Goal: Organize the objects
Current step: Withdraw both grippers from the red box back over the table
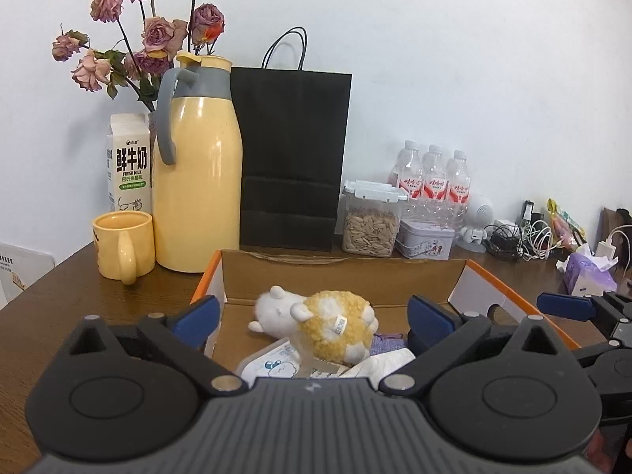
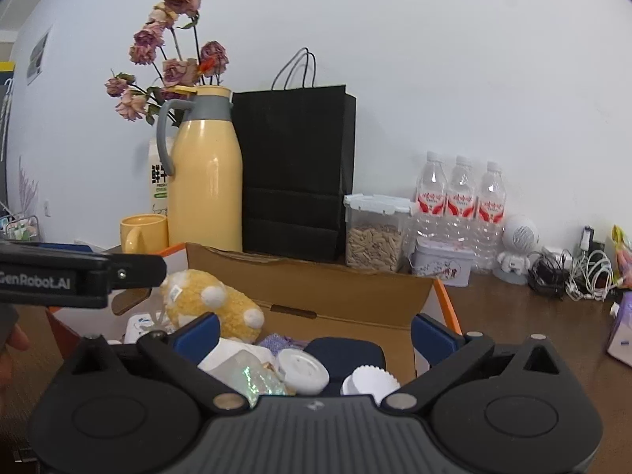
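Plush sheep point(image 1: 316, 322), yellow and white, lies on its side inside an open cardboard box point(image 1: 335, 272) with orange edges, on top of a white packet point(image 1: 272, 365) and other small items. The box sits on a dark wooden table point(image 1: 79, 308) against a plain white wall. Along the far edge stand, from left to right, a milk carton point(image 1: 128, 162), a vase of dried roses, a yellow thermos jug point(image 1: 197, 166) with a yellow mug point(image 1: 124, 245) just in front, a black paper bag point(image 1: 292, 154), a clear jar of seeds point(image 1: 371, 219), a small tin point(image 1: 424, 239), three water bottles point(image 1: 432, 177), and a tangle of cables point(image 1: 521, 239) further right.

Both tools hover at the near side of the box, jaws spread wide and gripping nothing. The left gripper point(image 1: 316, 318) frames the sheep between its blue pads without touching it. The right gripper point(image 2: 316, 335) stands over a white lid point(image 2: 304, 371) and a dark blue object point(image 2: 347, 355).

The sheep's long axis runs left to right and slightly away, its white head toward the far left.
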`<state>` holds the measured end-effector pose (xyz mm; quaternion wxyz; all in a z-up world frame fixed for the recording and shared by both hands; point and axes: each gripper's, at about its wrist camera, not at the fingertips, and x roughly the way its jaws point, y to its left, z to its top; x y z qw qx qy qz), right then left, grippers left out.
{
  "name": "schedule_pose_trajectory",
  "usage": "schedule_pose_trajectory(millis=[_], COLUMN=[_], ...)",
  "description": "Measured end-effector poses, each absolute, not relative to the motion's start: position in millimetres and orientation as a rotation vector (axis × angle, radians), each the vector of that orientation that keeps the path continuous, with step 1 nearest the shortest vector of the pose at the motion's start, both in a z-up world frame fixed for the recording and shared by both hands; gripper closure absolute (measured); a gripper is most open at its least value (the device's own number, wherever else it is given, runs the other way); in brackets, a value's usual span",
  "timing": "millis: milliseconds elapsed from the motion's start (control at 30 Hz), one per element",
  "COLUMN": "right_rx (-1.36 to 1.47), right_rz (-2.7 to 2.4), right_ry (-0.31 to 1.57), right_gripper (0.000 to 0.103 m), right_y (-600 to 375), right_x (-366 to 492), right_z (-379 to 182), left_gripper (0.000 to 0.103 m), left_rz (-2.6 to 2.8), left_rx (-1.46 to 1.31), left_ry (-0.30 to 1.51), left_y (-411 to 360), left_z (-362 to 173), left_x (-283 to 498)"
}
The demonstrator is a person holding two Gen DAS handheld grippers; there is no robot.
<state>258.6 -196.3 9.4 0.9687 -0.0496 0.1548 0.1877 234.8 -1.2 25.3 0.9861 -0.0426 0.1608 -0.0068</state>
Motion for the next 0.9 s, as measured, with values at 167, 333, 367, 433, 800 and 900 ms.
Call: schedule_pose_trajectory(millis=[167,333,367,433,800,900], right_rx=[-0.105,-0.091,-0.085,-0.065,-0.116,-0.128], right_rz=[0.377,0.368,0.37,0.385,0.373,0.367], right_ry=[0.311,0.3,0.293,0.279,0.273,0.306], right_gripper=[0.0,0.0,0.0,0.0,0.0,0.0], right_y=[-197,-201,-203,-209,-232,-236], right_x=[256,248,244,234,179,169], right_z=[9,15,18,25,37,29], left_gripper=[0.0,0.0,0.0,0.0,0.0,0.0], left_rz=[-0.006,-0.008,-0.013,-0.019,-0.008,-0.001], left_rx=[-0.091,-0.119,-0.123,-0.13,-0.129,-0.118], left_ry=[0.333,0.367,0.368,0.37,0.452,0.467], left_y=[0,4,5,8,30,35], left_z=[25,30,32,36,39,36], left_x=[235,230,227,222,188,176])
